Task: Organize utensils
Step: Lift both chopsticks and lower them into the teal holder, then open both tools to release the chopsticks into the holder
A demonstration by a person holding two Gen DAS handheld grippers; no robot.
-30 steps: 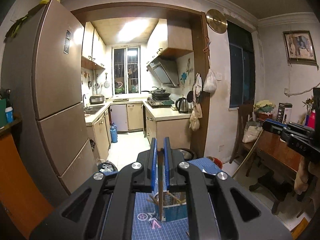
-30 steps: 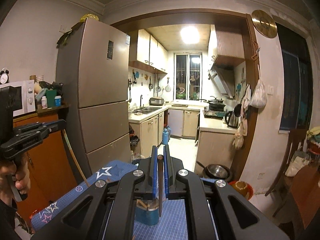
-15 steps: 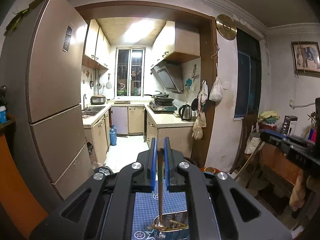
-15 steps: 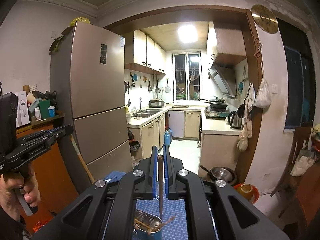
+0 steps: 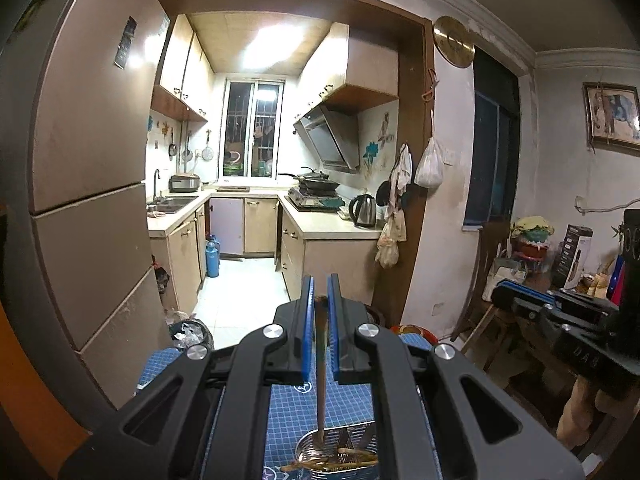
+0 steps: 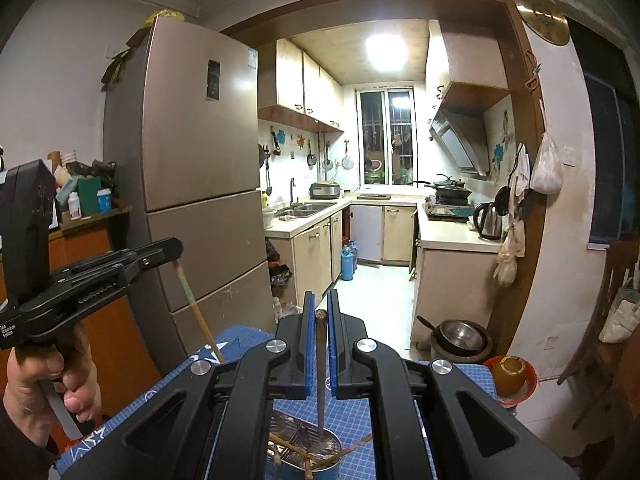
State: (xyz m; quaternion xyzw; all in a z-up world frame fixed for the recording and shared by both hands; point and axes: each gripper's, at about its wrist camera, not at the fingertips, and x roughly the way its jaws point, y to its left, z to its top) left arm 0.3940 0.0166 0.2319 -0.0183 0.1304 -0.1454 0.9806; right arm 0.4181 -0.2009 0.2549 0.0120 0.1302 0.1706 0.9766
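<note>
left tongs [image 5: 319, 305]: pinched narrow on a pale wooden chopstick [image 5: 320, 376], held near its top so the long end hung free for dropping in.
left chopstick tip: looked to be inside the metal utensil holder [image 5: 320, 446], at its back rim; contact with the mesh can't be told.
right tongs [image 6: 319, 305]: also pinched narrow, on a darker chopstick [image 6: 320, 376], same top-end grip, hanging straight over the holder.
right chopstick tip: dipped into the holder [image 6: 332, 442], near its far wall.
holder: stood on the blue grid mat [image 5: 288, 412] over the tabletop, right under both tongs; loose chopsticks [image 5: 352, 462] lay crossed inside it.
other view of left tongs [image 6: 152, 258]: left of the holder, stick slanting down toward it, person's hand [image 6: 48, 380] on the grip.
step (judgement): both sticks lined up for release; upright hold likely meant to make them stand, not lie flat.
</note>
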